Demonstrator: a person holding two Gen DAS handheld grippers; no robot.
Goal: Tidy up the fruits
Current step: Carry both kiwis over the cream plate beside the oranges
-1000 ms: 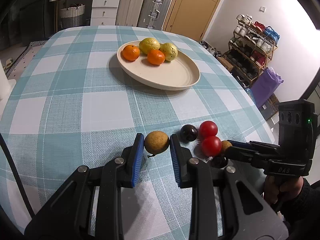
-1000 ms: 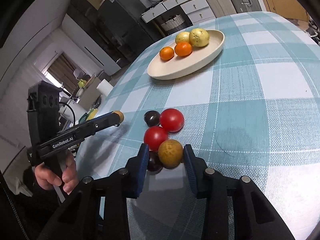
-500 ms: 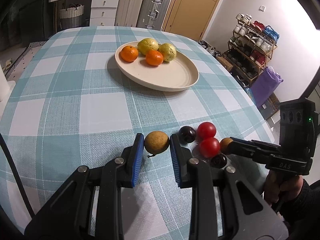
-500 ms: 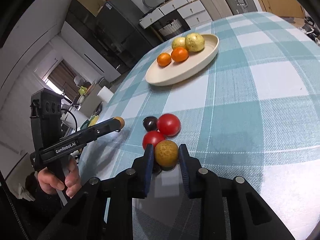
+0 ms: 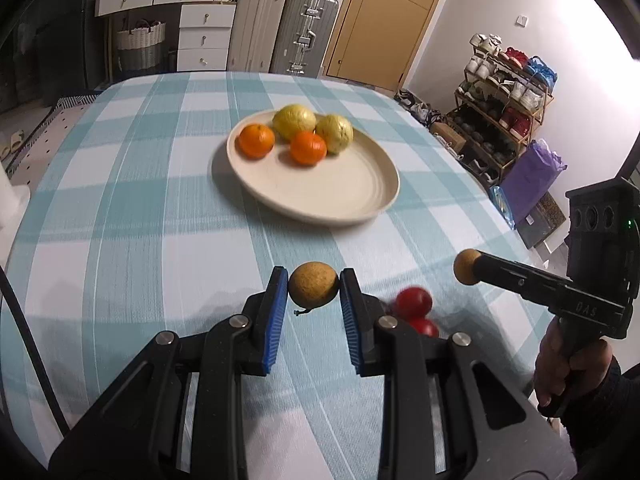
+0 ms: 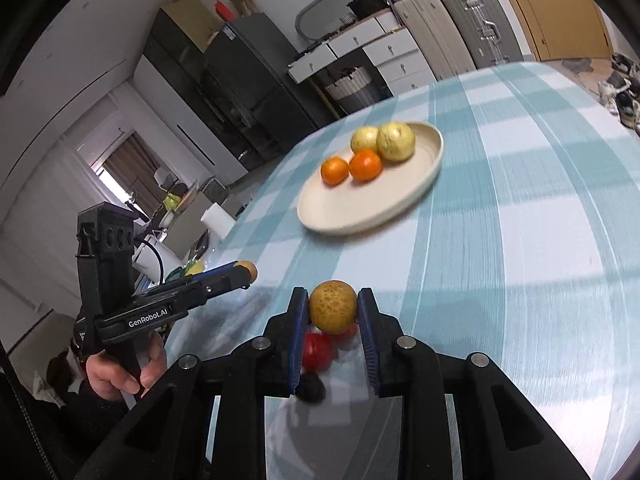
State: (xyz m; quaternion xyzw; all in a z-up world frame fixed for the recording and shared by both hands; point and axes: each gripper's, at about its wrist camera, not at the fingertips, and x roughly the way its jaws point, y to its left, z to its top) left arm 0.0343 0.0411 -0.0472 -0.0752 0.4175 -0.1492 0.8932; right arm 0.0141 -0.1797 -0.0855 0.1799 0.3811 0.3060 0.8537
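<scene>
My left gripper is shut on a brown round fruit and holds it above the checked tablecloth. My right gripper is shut on a second brown round fruit, also lifted; it shows in the left wrist view too. A cream plate farther back holds two oranges and two yellow-green fruits. Two red tomatoes and a dark plum lie on the cloth below the grippers.
The round table's edge falls off at the right, with a shoe rack and a purple bag beyond. Drawers and suitcases stand behind the table. The cloth left of the plate is bare.
Both grippers have lifted their brown fruits off the cloth and moved toward the plate. The right gripper closed on its fruit about a second ago. The tomatoes and plum stay behind.
</scene>
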